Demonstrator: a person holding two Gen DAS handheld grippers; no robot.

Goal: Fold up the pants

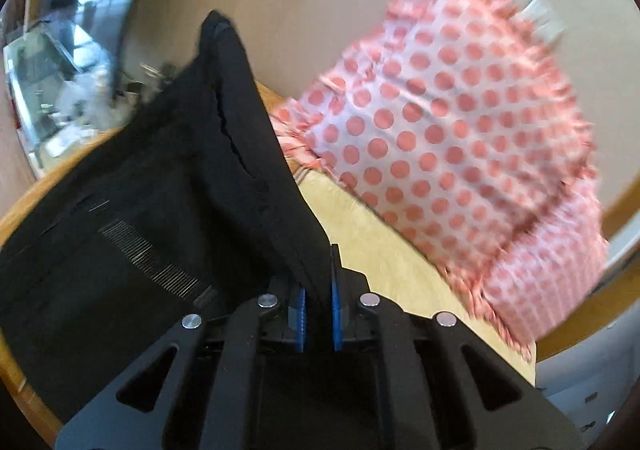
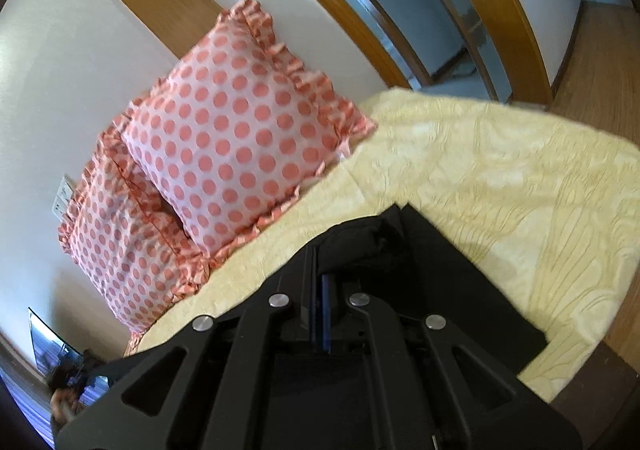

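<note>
The black pants [image 1: 160,178] hang and drape in front of my left gripper [image 1: 318,310], whose blue pads are shut on a fold of the cloth that rises to a peak above it. In the right wrist view the pants [image 2: 448,278] lie on the yellow bedspread [image 2: 500,170]. My right gripper [image 2: 320,310] has its blue pads pressed together on a bunched edge of the black cloth.
Two pink polka-dot ruffled pillows [image 2: 240,122] lean at the head of the bed against a white wall; they also show in the left wrist view [image 1: 452,138]. A wooden bed frame [image 1: 24,206] edges the bed. Wooden floor [image 2: 600,62] lies beyond the bed's far side.
</note>
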